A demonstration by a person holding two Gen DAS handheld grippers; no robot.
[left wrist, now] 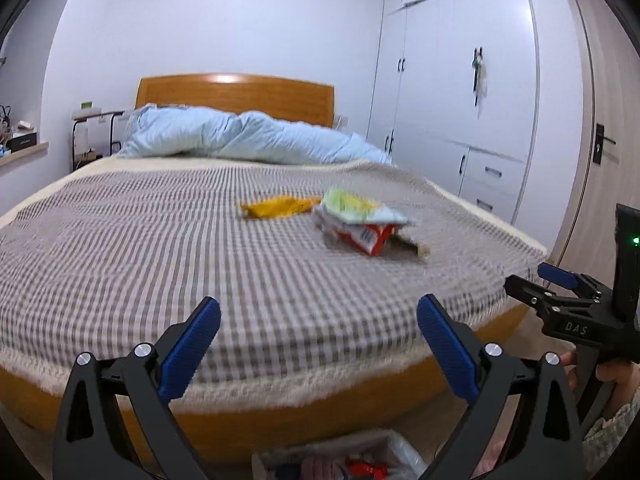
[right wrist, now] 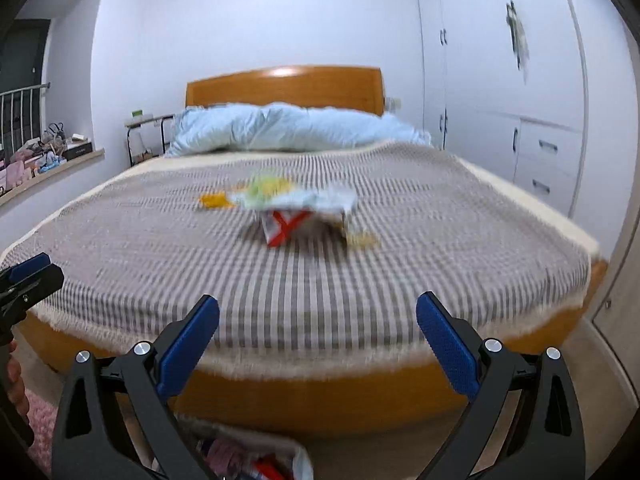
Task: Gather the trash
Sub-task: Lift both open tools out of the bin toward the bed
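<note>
So far both grippers hang empty at the foot of the bed (left wrist: 120, 240). The left gripper (left wrist: 318, 340) has its blue pads spread wide with nothing between them, and the right gripper (right wrist: 318, 340) is spread just as wide and also holds nothing.

Directly below and just ahead of both tools, on the floor against the bed frame, sits a trash bag (left wrist: 394, 450) with its mouth open; some coloured scraps already lie inside, so part of the collecting looks done.

Further ahead, well beyond the fingertips and a little right of the left tool's centre line, the remaining trash lies on the checked blanket. A pile of wrappers (left wrist: 360, 220), green-and-white on top with a red-and-white packet beneath, stretches its long axis roughly across the view, its near end pointing toward the right edge of the bed. Just to its left, seemingly touching it, a yellow wrapper (left wrist: 276, 206) lies flat with its long axis also crosswise. Blur hides finer detail.

Both pieces are left to pick up and bring back to the bag.
</note>
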